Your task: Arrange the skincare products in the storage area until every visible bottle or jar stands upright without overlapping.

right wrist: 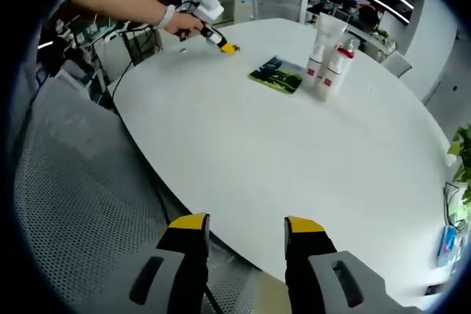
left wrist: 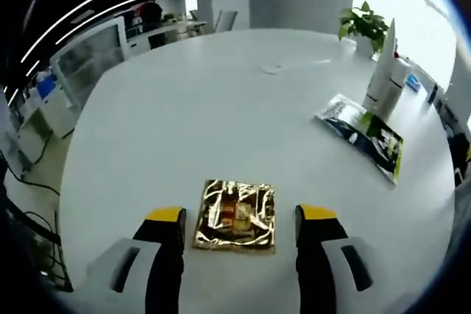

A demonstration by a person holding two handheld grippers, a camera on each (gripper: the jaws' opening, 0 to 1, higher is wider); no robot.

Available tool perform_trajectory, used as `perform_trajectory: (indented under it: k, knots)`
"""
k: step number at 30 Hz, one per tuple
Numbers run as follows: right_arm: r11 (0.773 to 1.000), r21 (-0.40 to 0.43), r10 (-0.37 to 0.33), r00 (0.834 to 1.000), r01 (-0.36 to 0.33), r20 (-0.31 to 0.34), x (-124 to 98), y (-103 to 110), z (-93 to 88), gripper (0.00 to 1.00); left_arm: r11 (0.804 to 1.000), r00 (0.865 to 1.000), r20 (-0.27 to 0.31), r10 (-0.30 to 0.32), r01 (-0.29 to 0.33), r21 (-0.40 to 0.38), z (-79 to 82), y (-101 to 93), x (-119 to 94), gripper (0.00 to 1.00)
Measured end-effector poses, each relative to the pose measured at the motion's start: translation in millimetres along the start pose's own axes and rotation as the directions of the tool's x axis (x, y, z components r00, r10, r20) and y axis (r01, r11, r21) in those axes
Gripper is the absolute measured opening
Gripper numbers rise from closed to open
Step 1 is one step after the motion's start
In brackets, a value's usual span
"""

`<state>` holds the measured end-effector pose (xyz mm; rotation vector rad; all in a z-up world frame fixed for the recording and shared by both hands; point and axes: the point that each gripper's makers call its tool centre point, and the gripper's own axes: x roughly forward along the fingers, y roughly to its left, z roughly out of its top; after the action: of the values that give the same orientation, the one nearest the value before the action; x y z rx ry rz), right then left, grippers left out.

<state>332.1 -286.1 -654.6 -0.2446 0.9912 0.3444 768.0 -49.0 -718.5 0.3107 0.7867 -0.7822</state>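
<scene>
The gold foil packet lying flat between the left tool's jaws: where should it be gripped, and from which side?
Probably at its near edge. The gold foil packet lies flat on the white table, so there is no height to pinch; the left tool, open, could come in low from its own side and close over that thin edge.

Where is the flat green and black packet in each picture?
Left gripper view: the flat green and black packet lies right of centre, beside the white bottles.
Right gripper view: it lies near the top, left of those bottles.
Shared landmark: the round white table.
</scene>
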Motion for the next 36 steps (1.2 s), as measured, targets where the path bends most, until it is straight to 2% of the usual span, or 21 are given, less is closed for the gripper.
perform_trajectory:
  k: [2,4,13,19,21,23,29,30,33,36]
  knots:
    - [1.000,0.001,0.000,1.000,0.000,0.001,0.0,-0.1,0.1,0.36,1.000,1.000,-0.019,-0.011,0.012,0.013,-9.0,-1.5,-5.0,0.36]
    - [1.000,0.003,-0.002,1.000,0.002,-0.001,0.0,-0.5,-0.1,0.36,1.000,1.000,-0.016,-0.013,0.013,0.007,-11.8,-0.4,0.0,0.36]
    - [1.000,-0.011,0.008,1.000,-0.009,-0.018,0.9,2.8,-2.4,0.36,1.000,0.999,-0.038,0.012,-0.013,-0.019,-13.8,-3.8,-8.8,0.31]
    - [1.000,-0.014,0.008,1.000,-0.008,-0.024,1.1,2.7,-3.3,0.36,1.000,0.999,-0.029,0.024,-0.025,-0.016,-17.2,-11.1,-15.8,0.27]
    - [1.000,-0.013,0.006,1.000,-0.007,-0.024,1.1,2.4,-3.3,0.36,1.000,0.999,-0.028,0.028,-0.028,-0.006,-18.1,-13.6,-18.5,0.21]
    - [1.000,-0.014,0.006,1.000,-0.006,-0.026,1.1,2.3,-3.7,0.36,1.000,0.999,-0.028,0.025,-0.026,-0.005,-19.3,-14.7,-20.7,0.03]
    - [1.000,-0.017,0.005,1.000,-0.005,-0.024,1.2,2.1,-3.3,0.36,0.998,0.999,-0.028,0.026,-0.027,-0.050,-24.6,-18.0,-29.7,0.02]
    - [1.000,-0.016,0.004,1.000,-0.004,-0.023,1.1,1.9,-3.0,0.36,0.997,1.000,-0.014,0.022,-0.023,-0.080,-23.3,-20.1,-34.7,0.01]
    - [1.000,-0.012,0.000,1.000,-0.001,-0.021,0.9,1.0,-2.7,0.36,0.980,0.996,0.091,-0.015,0.033,-0.197,-8.8,-34.2,-49.5,0.01]
    - [1.000,-0.015,0.001,1.000,-0.001,-0.016,0.7,1.3,-1.4,0.36,0.961,0.987,0.153,-0.056,0.095,-0.259,-1.3,-53.0,-67.7,0.00]
